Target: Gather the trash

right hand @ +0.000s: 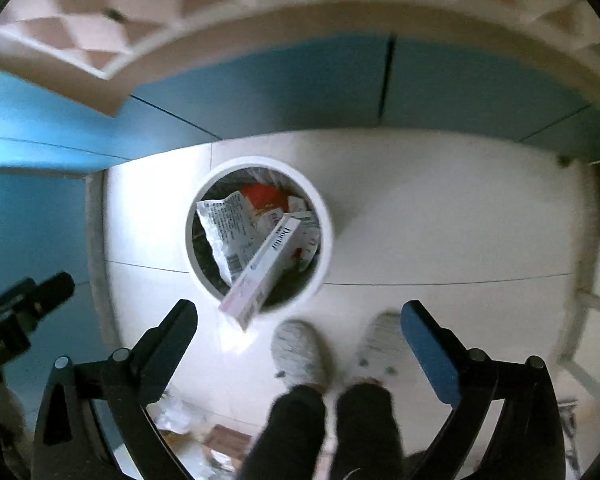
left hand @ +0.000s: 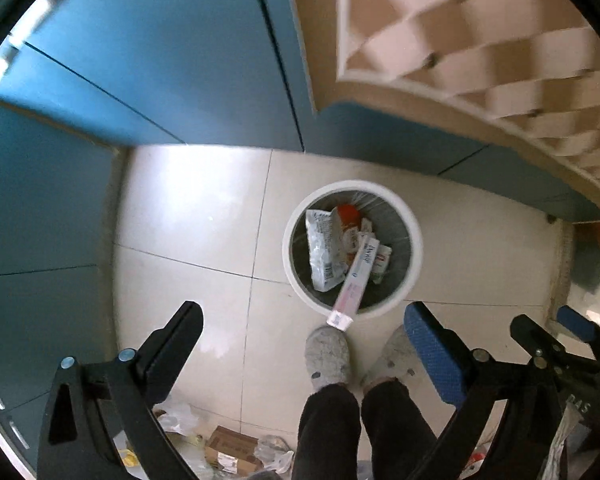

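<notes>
Long pink-and-white carton leaning in the white round trash bin, its lower end inside and its upper end projecting over the near rim toward the person's grey slippers. Beneath it in the bin lie a crumpled white printed wrapper and a red-orange packet. The bin stands on the pale tiled floor, near blue cabinet fronts. The left hand-held gripper and the right hand-held gripper both hang above the bin with fingers spread apart and nothing between them. More litter, including a brown cardboard box and clear plastic scraps, lies on the floor behind the person's feet, uncollected. Risk: the carton appears poorly seated; a nudge from a foot or from the next item dropped in could tip it over the rim and back onto the floor.
</notes>
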Motion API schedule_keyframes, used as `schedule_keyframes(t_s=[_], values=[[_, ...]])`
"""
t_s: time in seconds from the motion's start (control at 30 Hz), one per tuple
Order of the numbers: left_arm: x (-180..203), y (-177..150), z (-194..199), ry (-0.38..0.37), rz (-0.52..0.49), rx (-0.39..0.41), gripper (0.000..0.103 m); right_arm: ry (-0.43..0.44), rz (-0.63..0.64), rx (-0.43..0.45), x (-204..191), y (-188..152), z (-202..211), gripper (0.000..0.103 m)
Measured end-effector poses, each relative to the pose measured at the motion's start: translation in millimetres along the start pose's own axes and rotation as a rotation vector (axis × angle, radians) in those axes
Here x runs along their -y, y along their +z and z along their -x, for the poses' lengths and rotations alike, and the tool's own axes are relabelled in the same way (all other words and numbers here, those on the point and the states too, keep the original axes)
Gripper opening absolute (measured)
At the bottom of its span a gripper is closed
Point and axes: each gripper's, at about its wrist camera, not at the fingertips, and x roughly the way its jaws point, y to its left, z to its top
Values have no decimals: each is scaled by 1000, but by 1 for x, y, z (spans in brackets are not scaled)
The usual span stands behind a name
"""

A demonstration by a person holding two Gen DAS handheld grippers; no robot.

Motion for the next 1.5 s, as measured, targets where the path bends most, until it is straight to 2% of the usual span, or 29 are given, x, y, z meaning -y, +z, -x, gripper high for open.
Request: schedule_keyframes(t_s=[0.13, 0.33, 0.4, 0.5, 0.77, 0.87, 1.1, 1.33, 1.5], values=[[3, -21, 88, -26, -30, 60, 103, -37, 23, 66, -9, -23, 88, 103], [3, -54, 199, -99, -72, 116, 103, -14, 14, 152, -26, -60, 229, 103], [4, -61, 236, -132, -69, 141, 103, 7, 16, 173, -35, -69, 260, 103], [3, -72, 280, -185, -71, 184, 103, 41, 28, 197, -45, -85, 321, 103], [-3, -92, 376, -344, -112, 269, 103, 133, 77, 270, -59, -131, 450, 103], [-6, -102, 403, -379, -122, 295, 103, 180, 86, 297, -60, -144, 487, 103], [-13, -119, 443, -431, -114, 332, 103, 224, 125, 368, -68, -169, 554, 103], [-19, -126, 462, -458, -96, 355, 103, 256, 148, 365, -70, -177, 577, 103], [-24, -129, 468, -474, -86, 351, 103, 270, 162, 344, -74, -177, 576, 103]])
